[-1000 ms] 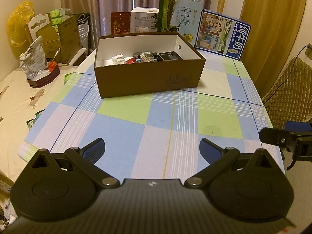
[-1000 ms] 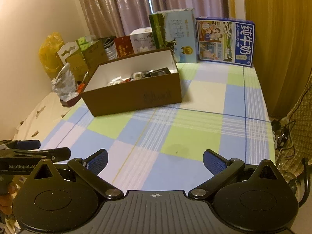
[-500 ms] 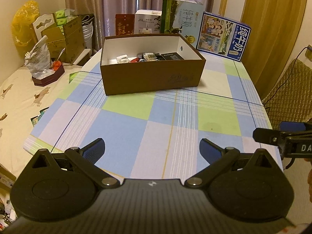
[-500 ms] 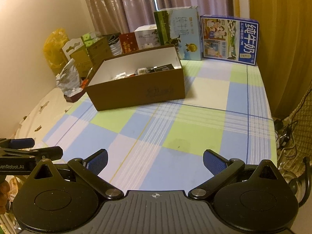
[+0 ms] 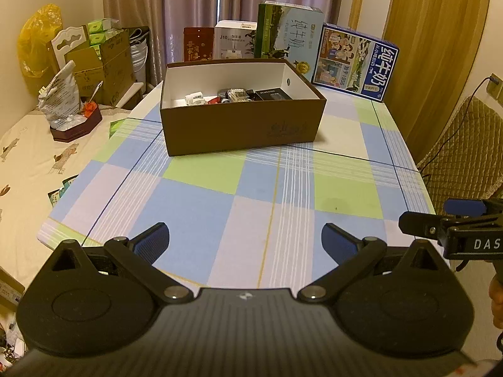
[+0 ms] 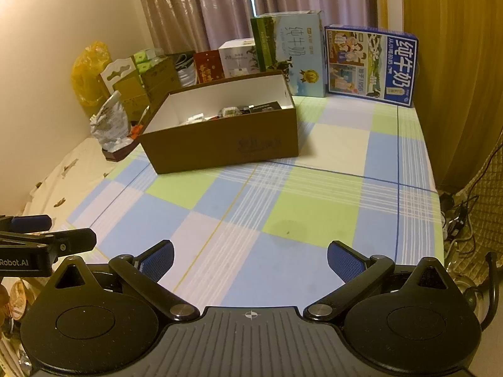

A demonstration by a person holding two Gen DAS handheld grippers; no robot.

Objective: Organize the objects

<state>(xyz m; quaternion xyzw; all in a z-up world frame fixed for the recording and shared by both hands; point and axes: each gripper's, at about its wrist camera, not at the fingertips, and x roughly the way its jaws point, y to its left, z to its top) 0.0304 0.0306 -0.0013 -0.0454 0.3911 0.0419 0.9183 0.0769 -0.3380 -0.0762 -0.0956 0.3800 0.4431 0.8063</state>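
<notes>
Open brown cardboard box with white interior, on the far half of the checked blue, green and white tablecloth; its long axis runs left to right across the table, open top upward. Small mixed items lie along its back wall. Behind stand a green-and-white milk carton and a blue milk carton. The near cloth, up to the table edge, is bare. Left gripper and right gripper hover above the near edge, jaws spread wide, holding and touching nothing.
</notes>
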